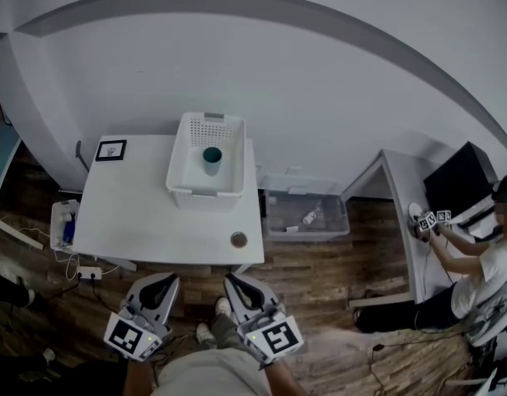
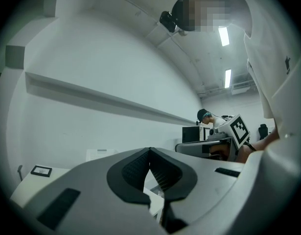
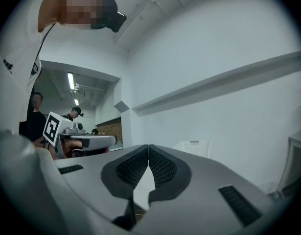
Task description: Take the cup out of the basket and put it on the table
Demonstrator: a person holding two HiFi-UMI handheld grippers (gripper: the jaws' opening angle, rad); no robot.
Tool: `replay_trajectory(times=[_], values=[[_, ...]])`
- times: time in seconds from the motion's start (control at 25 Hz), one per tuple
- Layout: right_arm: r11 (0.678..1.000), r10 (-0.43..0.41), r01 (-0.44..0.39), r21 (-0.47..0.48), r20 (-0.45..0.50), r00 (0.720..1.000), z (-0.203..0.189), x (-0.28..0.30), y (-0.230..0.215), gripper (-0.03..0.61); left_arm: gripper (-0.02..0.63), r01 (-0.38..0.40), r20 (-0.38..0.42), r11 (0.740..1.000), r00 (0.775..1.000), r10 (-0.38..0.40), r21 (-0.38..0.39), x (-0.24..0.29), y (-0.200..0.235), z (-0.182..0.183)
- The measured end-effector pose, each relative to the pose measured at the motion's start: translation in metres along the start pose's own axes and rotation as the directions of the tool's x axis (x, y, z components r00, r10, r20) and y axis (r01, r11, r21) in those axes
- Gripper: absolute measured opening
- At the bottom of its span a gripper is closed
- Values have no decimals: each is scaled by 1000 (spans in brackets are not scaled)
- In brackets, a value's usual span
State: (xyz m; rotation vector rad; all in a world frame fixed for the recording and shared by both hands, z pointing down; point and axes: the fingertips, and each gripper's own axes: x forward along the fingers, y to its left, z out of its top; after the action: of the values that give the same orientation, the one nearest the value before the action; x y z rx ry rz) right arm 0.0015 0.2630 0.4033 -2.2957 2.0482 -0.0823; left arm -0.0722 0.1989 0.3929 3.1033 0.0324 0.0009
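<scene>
Teal cup [image 1: 212,157] in basket [image 1: 205,122], untouched; left tongs [image 1: 166,280], right tongs [image 1: 233,280] closed, empty. Next: reach, open over cup.

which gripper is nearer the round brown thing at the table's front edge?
Right. The right gripper is just short of the table edge, straight before the round brown thing; the left gripper is farther off to its left.
</scene>
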Motion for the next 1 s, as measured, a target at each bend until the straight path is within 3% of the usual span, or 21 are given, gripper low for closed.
replay_trajectory(times=[0.44,1.0], values=[[999,47,-47,27,-7,999,6,44,-72,10,2,-44,-21,999,999,44,3,72,37,3],[995,88,-89,35,9,996,10,106,-117,11,2,-64,-33,998,997,65,21,125,84,7]])
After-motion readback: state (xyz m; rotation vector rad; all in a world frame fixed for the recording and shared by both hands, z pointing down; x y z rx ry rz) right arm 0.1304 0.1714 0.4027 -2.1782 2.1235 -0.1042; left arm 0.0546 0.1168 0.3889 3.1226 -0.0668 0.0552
